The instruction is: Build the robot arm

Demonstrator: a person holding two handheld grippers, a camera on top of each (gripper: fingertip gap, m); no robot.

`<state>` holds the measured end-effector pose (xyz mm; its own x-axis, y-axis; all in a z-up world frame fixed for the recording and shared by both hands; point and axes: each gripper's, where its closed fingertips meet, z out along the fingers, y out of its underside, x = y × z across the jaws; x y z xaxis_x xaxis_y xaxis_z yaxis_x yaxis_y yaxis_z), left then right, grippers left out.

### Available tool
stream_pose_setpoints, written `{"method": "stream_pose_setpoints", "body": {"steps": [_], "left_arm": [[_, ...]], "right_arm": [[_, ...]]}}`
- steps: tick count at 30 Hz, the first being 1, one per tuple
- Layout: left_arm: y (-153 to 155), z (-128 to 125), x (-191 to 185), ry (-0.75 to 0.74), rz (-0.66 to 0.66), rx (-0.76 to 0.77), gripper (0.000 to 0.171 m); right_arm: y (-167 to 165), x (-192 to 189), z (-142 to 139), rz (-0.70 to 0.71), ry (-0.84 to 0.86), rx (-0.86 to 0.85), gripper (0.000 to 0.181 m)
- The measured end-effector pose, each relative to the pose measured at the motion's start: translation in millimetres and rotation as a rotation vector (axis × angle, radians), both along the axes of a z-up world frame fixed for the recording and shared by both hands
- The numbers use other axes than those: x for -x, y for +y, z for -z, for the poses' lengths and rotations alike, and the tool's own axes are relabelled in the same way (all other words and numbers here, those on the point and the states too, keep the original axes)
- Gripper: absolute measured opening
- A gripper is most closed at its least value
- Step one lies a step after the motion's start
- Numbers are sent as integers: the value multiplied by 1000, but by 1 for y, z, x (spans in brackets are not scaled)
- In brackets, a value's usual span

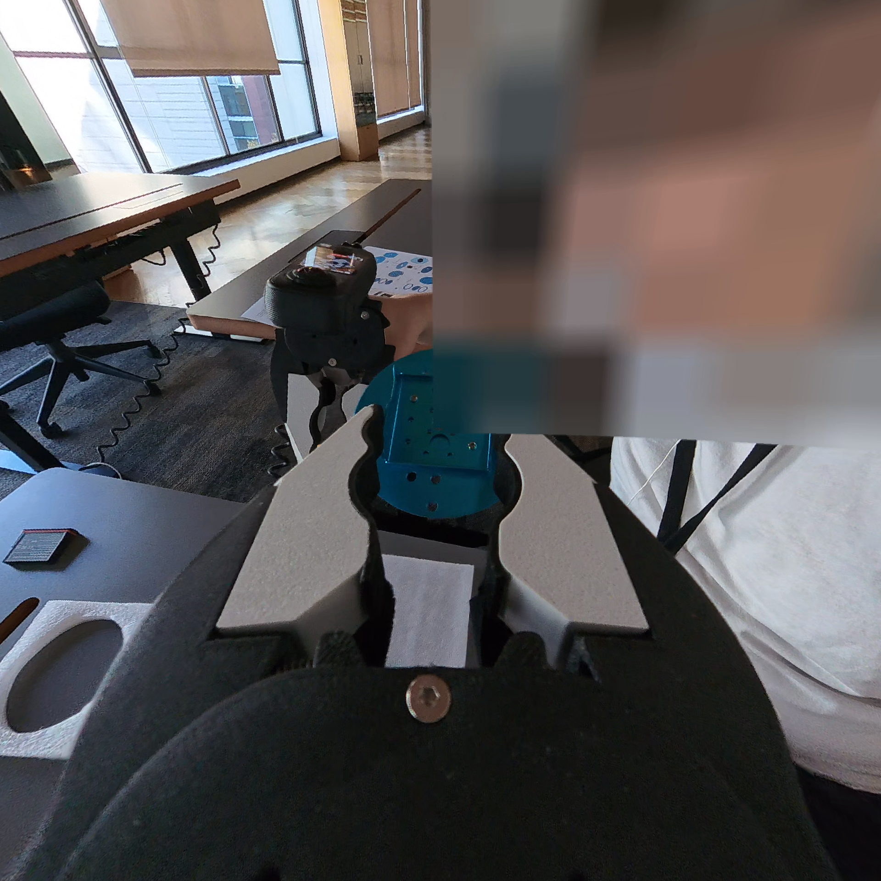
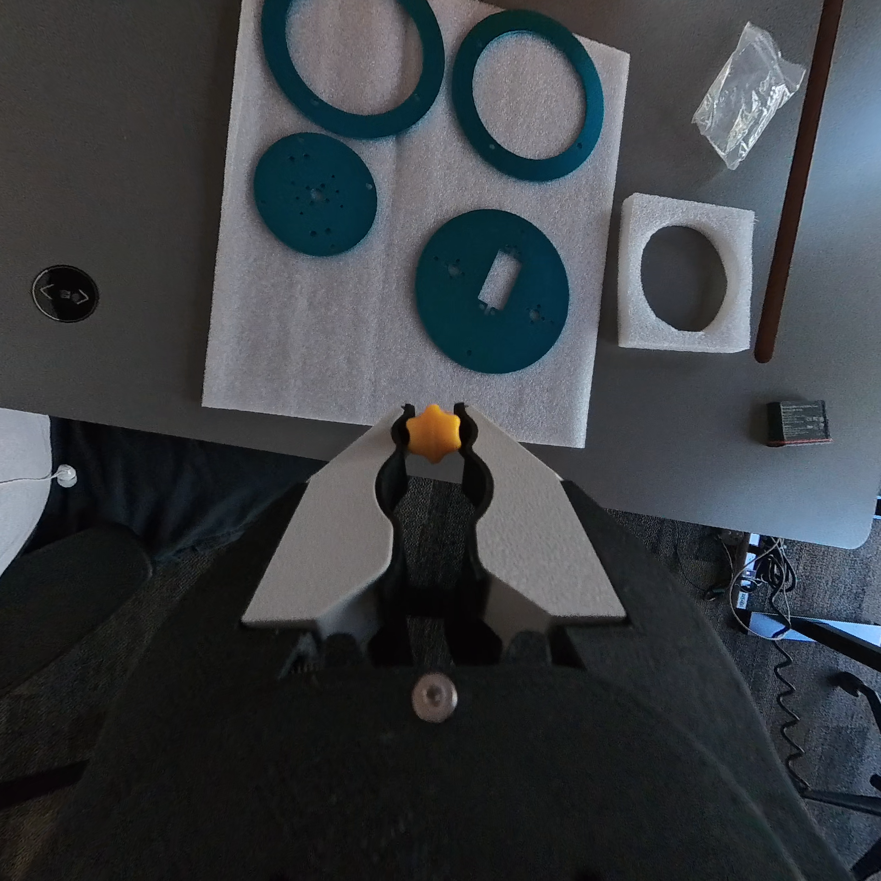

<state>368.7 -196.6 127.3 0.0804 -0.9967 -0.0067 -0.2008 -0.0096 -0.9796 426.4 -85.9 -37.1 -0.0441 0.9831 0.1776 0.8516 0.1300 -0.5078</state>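
Grey desk (image 2: 119,143) carries white foam sheet (image 2: 381,305).

- On foam sheet: two teal rings (image 2: 527,157), two teal discs (image 2: 314,195); one disc has rectangular slot.
- Right of foam sheet: one foam block with oval hole (image 2: 686,271), one clear bag (image 2: 751,90).
- Right gripper (image 2: 433,414): narrow, clamped on yellow lobed knob (image 2: 433,433), at near edge of foam sheet, above desk.
- Left gripper (image 1: 441,429): fingers part-spread, blue holed plate (image 1: 429,457) between tips; contact cannot be told.
- Right gripper lies left of blue holed plate.

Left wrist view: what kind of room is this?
Likely an open-plan office. Long desks, a wheeled office chair on carpet, and large windows with roller blinds.
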Motion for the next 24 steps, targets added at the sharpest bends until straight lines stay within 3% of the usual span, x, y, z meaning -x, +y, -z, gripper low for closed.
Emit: {"method": "stream_pose_setpoints", "body": {"steps": [19,21,24], "left_arm": [[1,6,-6,7,8,7,44],[4,14,-6,29,-13,7,44],[12,48,-8,110,-87,-29,45]], "right_arm": [[0,-1,-2,0,-4,-13,17],[0,-2,-2,1,-5,-13,17],[2,-4,-4,8,-6,-22,17]]}}
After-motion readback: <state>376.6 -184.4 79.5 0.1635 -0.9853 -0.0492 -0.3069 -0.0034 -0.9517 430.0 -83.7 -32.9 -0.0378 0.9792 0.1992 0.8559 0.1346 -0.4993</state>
